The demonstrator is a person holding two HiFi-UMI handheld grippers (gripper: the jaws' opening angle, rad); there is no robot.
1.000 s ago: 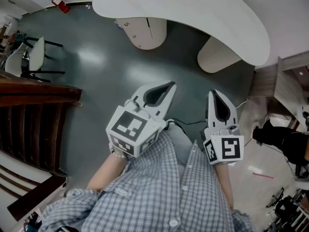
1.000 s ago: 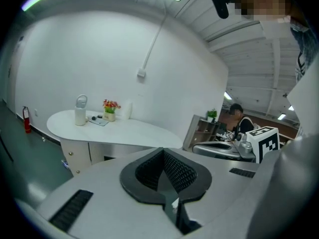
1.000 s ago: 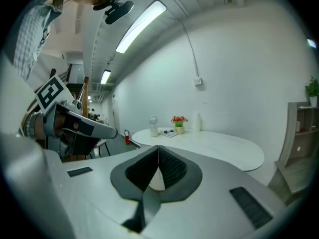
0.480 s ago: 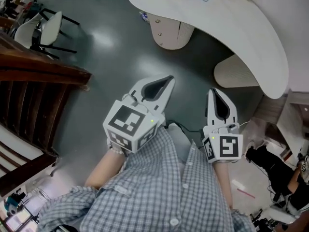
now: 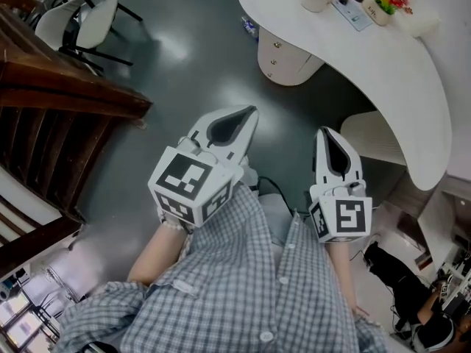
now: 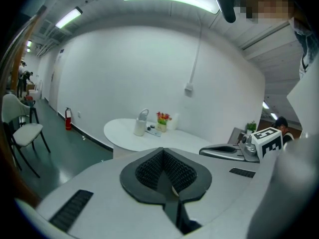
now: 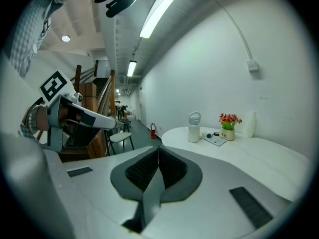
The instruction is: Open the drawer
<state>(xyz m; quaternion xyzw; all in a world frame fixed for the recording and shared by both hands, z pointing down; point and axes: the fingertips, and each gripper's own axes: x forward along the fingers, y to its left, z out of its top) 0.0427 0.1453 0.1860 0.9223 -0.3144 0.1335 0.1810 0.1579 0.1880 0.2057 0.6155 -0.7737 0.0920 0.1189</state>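
White bench (image 5: pixel 397 72) ahead, drawer unreached.
You're holding left tool (image 5: pixel 248 112) and right tool (image 5: pixel 324 133) clenched, empty; be opening one before the pedestal (image 5: pixel 288 59) knobs.

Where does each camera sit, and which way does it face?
Head view: from the head, steeply down on left gripper, right gripper, checked shirt.
Left gripper view: along its shut jaws toward the white table; right gripper beside.
Right gripper view: along its shut jaws, same table; left gripper beside.
Shared: table's flowers.
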